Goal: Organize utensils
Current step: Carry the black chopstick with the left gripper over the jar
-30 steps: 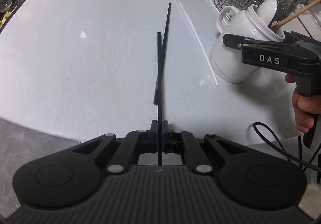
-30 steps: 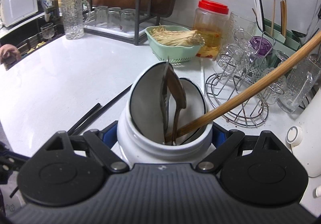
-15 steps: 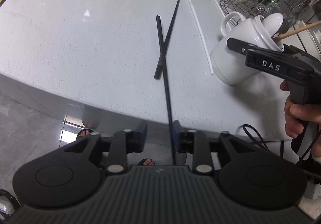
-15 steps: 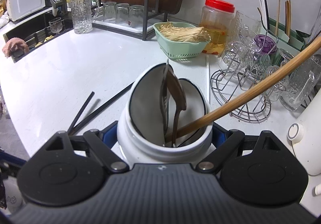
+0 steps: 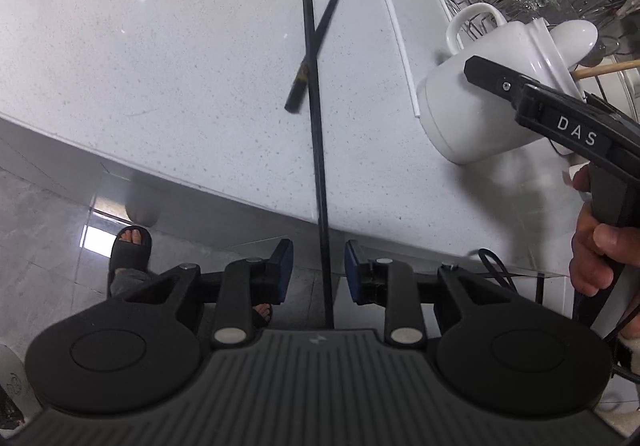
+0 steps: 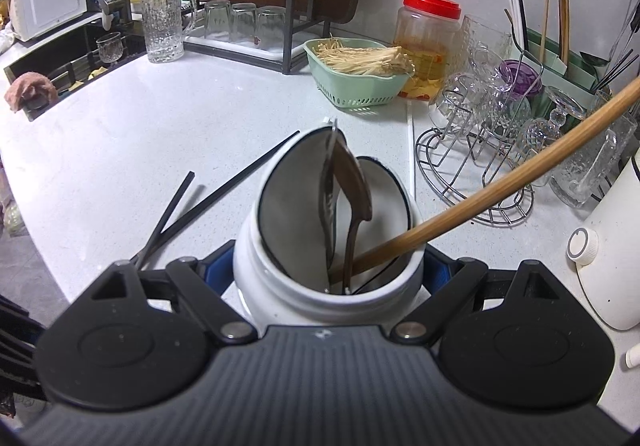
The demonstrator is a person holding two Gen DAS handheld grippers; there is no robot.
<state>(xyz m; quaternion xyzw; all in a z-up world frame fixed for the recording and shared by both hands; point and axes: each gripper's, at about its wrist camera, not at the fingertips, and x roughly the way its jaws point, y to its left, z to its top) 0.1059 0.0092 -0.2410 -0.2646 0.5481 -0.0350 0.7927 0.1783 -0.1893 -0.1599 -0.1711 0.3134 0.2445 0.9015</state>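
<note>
Bare counter (image 6: 132, 134) left of the chopsticks (image 6: 224, 190); glass rack (image 6: 480, 174) crowds the right.

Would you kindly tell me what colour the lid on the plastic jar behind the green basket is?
Red; the jar lid shows best in the right wrist view.

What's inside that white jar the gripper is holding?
The white jar holds a dark spoon, a metal utensil and a long wooden handle. Their lower ends are hidden inside it.
</note>
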